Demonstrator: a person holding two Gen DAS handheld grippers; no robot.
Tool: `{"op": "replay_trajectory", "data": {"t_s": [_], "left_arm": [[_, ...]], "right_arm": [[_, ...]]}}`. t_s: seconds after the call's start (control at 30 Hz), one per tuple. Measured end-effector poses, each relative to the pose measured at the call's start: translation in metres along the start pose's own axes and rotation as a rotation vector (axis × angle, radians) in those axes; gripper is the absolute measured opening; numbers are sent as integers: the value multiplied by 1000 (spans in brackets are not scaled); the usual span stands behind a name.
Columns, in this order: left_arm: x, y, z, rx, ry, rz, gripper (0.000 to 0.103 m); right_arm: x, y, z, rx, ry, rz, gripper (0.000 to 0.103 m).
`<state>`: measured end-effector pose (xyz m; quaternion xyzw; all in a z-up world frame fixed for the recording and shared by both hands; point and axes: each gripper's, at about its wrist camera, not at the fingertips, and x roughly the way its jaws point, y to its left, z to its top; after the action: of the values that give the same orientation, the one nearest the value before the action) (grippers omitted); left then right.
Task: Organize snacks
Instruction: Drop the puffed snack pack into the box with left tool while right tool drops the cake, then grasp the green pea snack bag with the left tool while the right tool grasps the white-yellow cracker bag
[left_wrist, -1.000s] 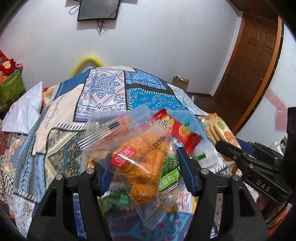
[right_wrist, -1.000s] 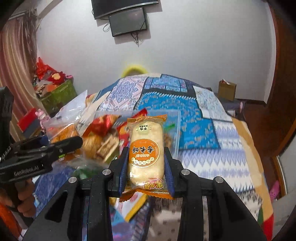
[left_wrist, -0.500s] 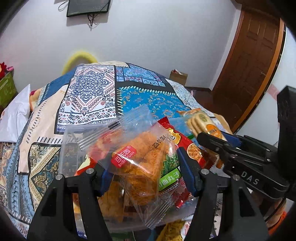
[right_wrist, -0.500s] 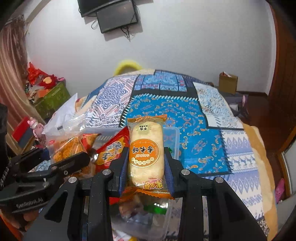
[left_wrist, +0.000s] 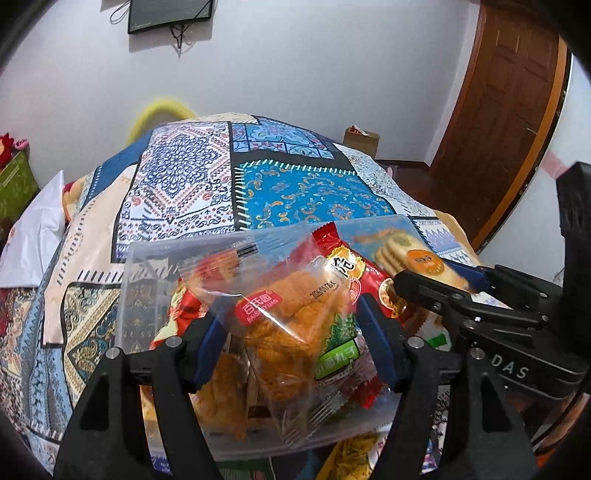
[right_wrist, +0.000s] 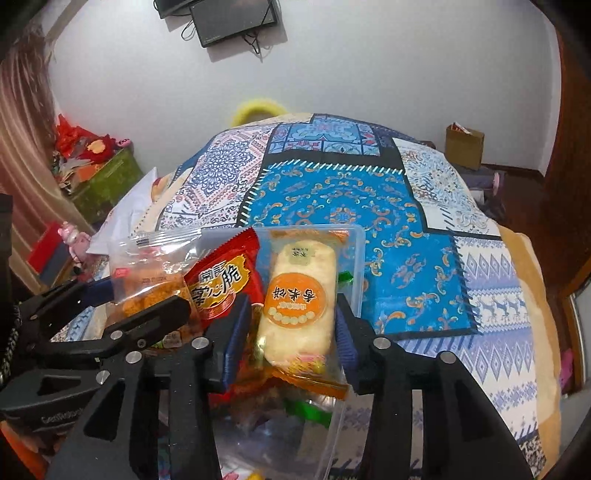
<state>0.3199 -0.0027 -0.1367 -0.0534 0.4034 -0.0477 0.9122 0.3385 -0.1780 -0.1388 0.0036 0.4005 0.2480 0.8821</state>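
A clear plastic box (left_wrist: 129, 295) with several snack packs stands on the patterned bedspread; it also shows in the right wrist view (right_wrist: 356, 266). My left gripper (left_wrist: 291, 332) holds a clear pack of orange fried snacks (left_wrist: 288, 317) over the box, its jaws now spread a little. My right gripper (right_wrist: 291, 325) holds a pale rice-cracker pack with an orange label (right_wrist: 299, 302) over the box's right side, jaws also spread wider. A red snack pack (right_wrist: 221, 280) stands in the box between the two. The right gripper also shows in the left wrist view (left_wrist: 443, 284).
The patchwork bedspread (right_wrist: 369, 199) stretches beyond the box. A white pillow (left_wrist: 33, 236) lies at the left. A brown cardboard box (right_wrist: 463, 146) and a wooden door (left_wrist: 509, 110) are at the far right. Green boxes with red items (right_wrist: 107, 177) sit at the left.
Both grippers have moved forward and down over the clear box with their packs. Their jaws have spread wider than before.
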Motion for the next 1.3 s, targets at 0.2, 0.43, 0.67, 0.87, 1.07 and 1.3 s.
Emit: {"op": "replay_trajectory", "data": {"t_s": [0.2,0.43,0.67,0.87,1.07,1.3], "left_arm": [[-27,6,-2,-25,-20,-12,70],[-63,16,-5,-38,-73,7,82],[-91,27,-20,-29,-93,40,82],[-96,41,-51,-34,-47,60,83],[-80,56,-86,-49,43,74,83],[-47,66,-109,-94,140,61,83]], "right_arm": [[-24,13,-1,-54,-59,-52,63],[-48,25,-3,-87,-89,-44,63],[-61,39,-25,-123,-84,-31,66],[-56,47,-50,-131,-39,-6,69],[-34,53,-77,-143,54,5,69],[-2,57,-89,-134,146,36,69]]}}
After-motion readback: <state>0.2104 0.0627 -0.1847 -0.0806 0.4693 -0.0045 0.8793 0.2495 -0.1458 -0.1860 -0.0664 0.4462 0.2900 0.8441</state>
